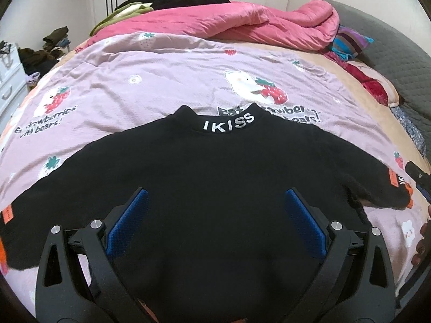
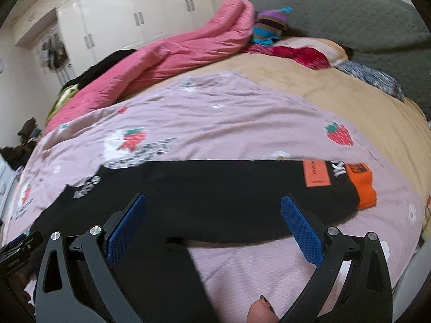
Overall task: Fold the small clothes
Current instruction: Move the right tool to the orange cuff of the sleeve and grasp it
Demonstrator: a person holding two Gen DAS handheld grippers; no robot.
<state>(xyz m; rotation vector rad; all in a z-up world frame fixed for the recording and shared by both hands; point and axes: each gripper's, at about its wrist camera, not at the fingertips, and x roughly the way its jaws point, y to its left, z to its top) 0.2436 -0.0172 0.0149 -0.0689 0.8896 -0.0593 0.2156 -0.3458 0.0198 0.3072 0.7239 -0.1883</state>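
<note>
A small black sweater (image 1: 210,183) lies flat and face up on the pink strawberry-print sheet (image 1: 134,80), sleeves spread to both sides, white letters on its collar (image 1: 228,123). My left gripper (image 1: 214,202) hovers open above the chest, blue pads wide apart and holding nothing. In the right wrist view the sweater's right sleeve (image 2: 242,185) stretches across, ending in an orange cuff (image 2: 362,185) with an orange patch. My right gripper (image 2: 214,204) stands open over that sleeve near the armpit, nothing between its fingers. The right gripper's tip (image 1: 417,180) shows at the left view's right edge.
A crumpled pink duvet (image 1: 242,24) lies across the far side of the bed, with a striped garment (image 1: 350,43) and red cloth (image 1: 371,80) by the grey headboard (image 1: 390,51). White wardrobes (image 2: 129,13) stand behind. Dark clothes pile up at the left (image 1: 40,53).
</note>
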